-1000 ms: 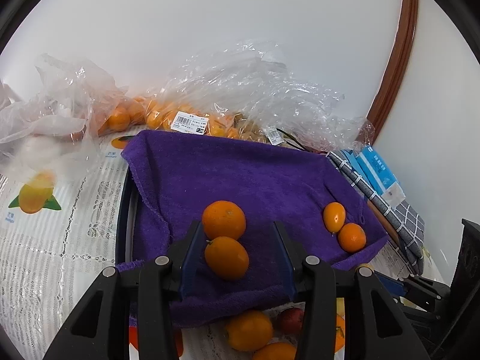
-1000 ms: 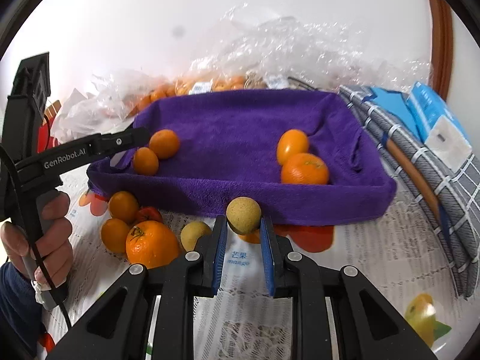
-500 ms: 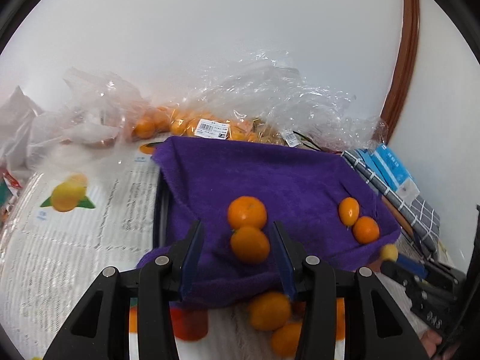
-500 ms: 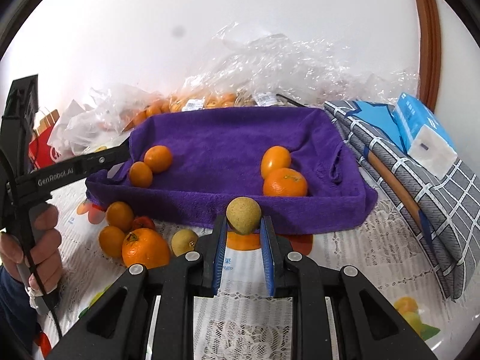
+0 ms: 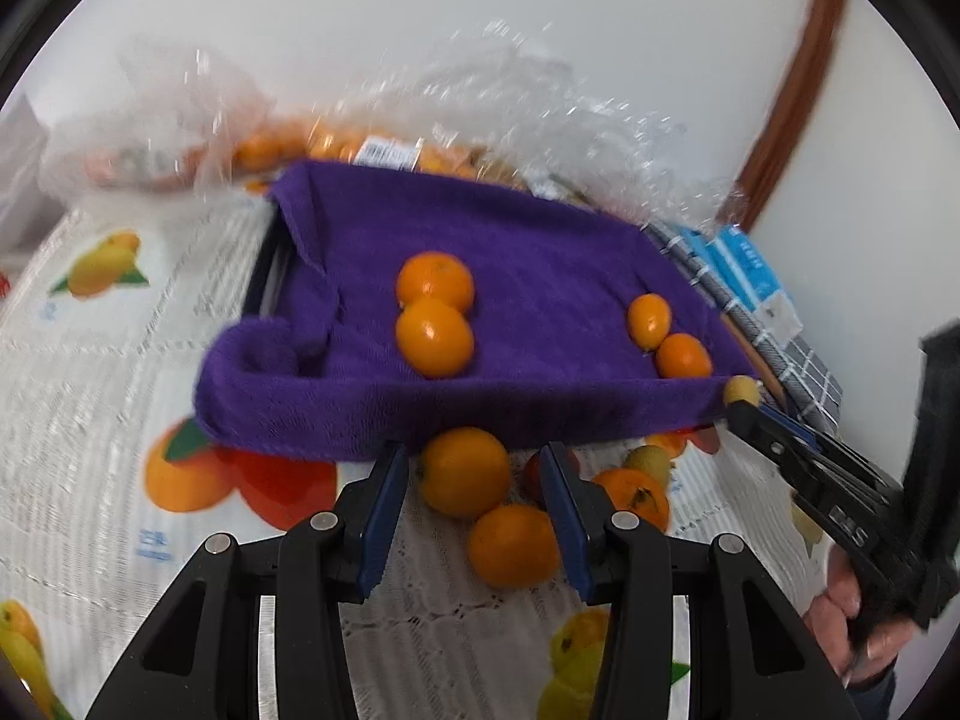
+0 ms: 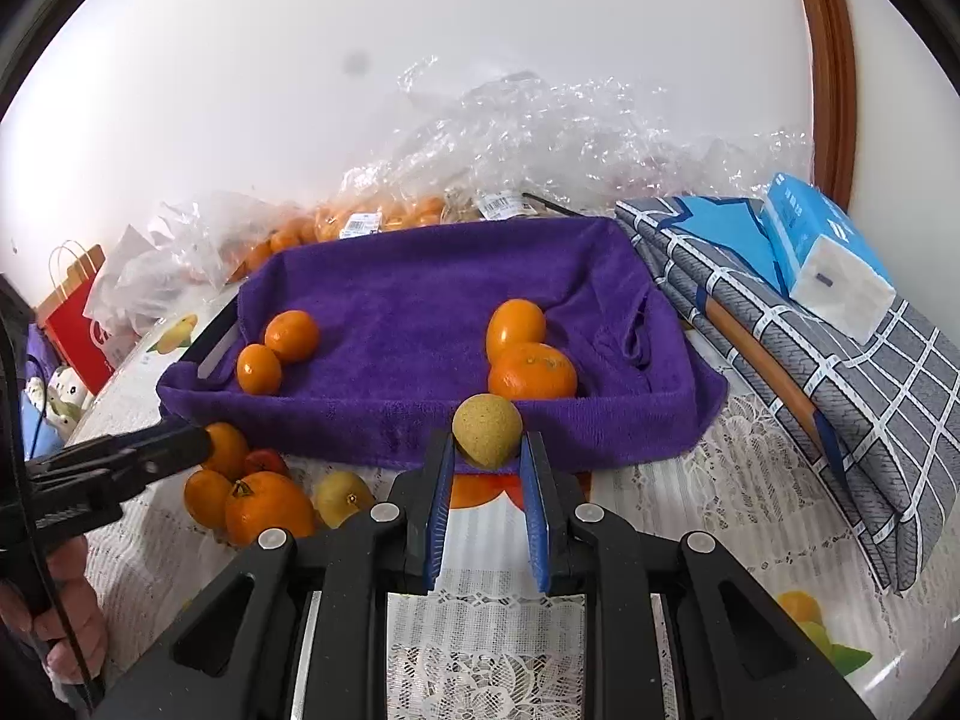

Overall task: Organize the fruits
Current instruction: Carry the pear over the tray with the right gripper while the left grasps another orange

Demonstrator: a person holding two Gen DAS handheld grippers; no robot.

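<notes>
A tray lined with a purple towel (image 6: 432, 300) (image 5: 540, 252) holds several oranges: two at the left (image 6: 276, 348) and two at the right (image 6: 528, 366). My right gripper (image 6: 487, 456) is shut on a small yellow-green fruit (image 6: 487, 429), held above the table just before the tray's near edge; it also shows in the left wrist view (image 5: 741, 390). My left gripper (image 5: 474, 468) is open, its fingers on either side of an orange (image 5: 465, 471) in a pile of loose fruit (image 6: 258, 498) on the table in front of the tray.
Clear plastic bags with more oranges (image 6: 372, 216) lie behind the tray. A checked grey cloth (image 6: 810, 348) with a blue tissue pack (image 6: 828, 252) lies at the right. A red paper bag (image 6: 78, 306) stands at the far left. A lace, fruit-printed tablecloth (image 6: 486, 630) covers the table.
My left gripper has pulled back from the two oranges in the tray and come down around an orange in the pile. My right gripper has lifted the yellow-green fruit higher.
</notes>
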